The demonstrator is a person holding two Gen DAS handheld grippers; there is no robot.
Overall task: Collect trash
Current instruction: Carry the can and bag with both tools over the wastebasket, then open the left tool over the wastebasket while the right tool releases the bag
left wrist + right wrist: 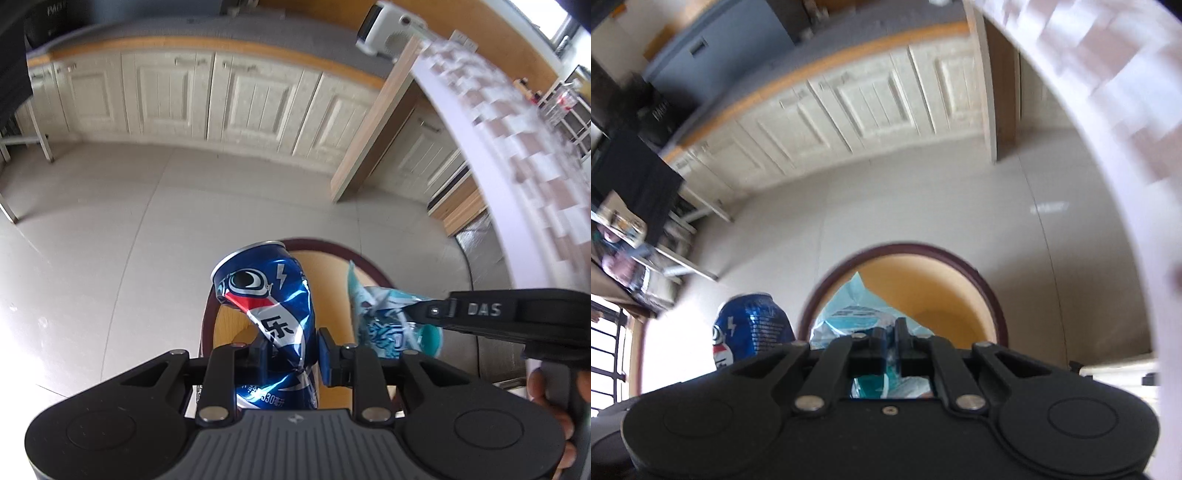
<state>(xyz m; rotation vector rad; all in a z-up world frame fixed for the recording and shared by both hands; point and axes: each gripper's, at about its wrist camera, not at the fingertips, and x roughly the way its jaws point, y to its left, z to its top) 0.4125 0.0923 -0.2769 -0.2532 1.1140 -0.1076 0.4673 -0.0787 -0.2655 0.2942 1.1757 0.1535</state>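
My left gripper (293,350) is shut on a crushed blue soda can (269,295), held upright above a round bin (325,258) with a dark red rim and a yellow inside. To its right, the right gripper (424,315) pinches a crumpled teal and white wrapper (380,321) over the same bin. In the right wrist view, my right gripper (890,332) is shut on the wrapper (853,310), which hangs over the bin (923,291) mouth. The can (753,325) shows at the left, beside the bin's rim. A hand (554,406) grasps the right gripper's handle.
The bin stands on a pale tiled floor (110,240). Cream cabinets (184,99) under a wood-edged counter run along the back. A table edge with a checked cloth (517,147) curves down the right side. A metal rack's legs (40,140) stand at the far left.
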